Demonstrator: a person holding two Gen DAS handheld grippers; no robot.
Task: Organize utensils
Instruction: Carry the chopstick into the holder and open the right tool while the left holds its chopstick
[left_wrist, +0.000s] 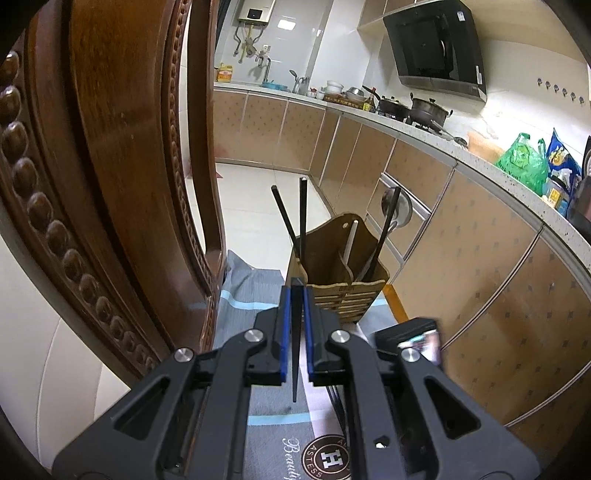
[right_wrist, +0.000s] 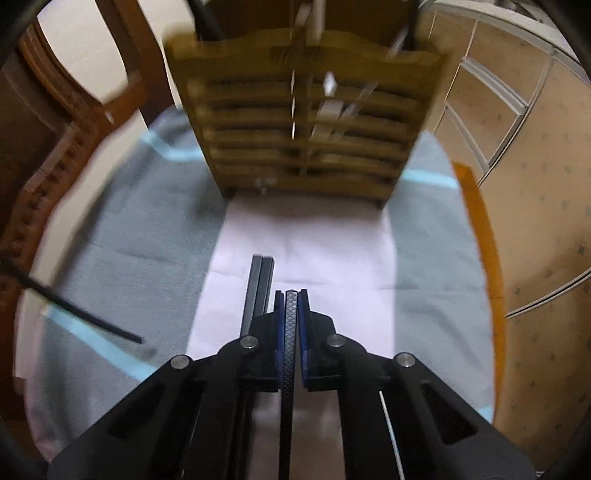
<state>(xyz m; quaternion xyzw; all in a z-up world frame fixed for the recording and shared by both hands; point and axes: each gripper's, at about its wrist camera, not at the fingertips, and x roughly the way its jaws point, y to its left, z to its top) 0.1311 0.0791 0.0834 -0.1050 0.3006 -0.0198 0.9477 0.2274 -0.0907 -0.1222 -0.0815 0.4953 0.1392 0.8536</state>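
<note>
Nearest the lens in the right wrist view, the right tool (right_wrist: 291, 295) is clamped on a thin dark stick with a cross-hatched grip pattern, apparently a chopstick (right_wrist: 289, 350), which runs back between the blue pads (right_wrist: 303, 332) toward the camera. Just to its left, a pair of dark square-ended chopsticks (right_wrist: 260, 284) lies on the white paper (right_wrist: 306, 236) spread over the grey cloth (right_wrist: 110, 236) on the bench.

In the left wrist view, the left tool (left_wrist: 297, 291) is likewise closed on a single dark chopstick (left_wrist: 294, 354), its thin tip pointing back toward the lens.

The wooden holder (left_wrist: 343, 266) stands at the far end of the cloth, upright, with divided slots. Two dark chopsticks (left_wrist: 295, 221) already lean in its left slot; a pale utensil and a ladle (left_wrist: 388, 221) sit further right.

These sticks look light, rigid and smooth, so they could pivot or slip in a narrow pinch. A hold near the thicker, square end seems safest, leaving the tapered end free to drop into a slot.
</note>
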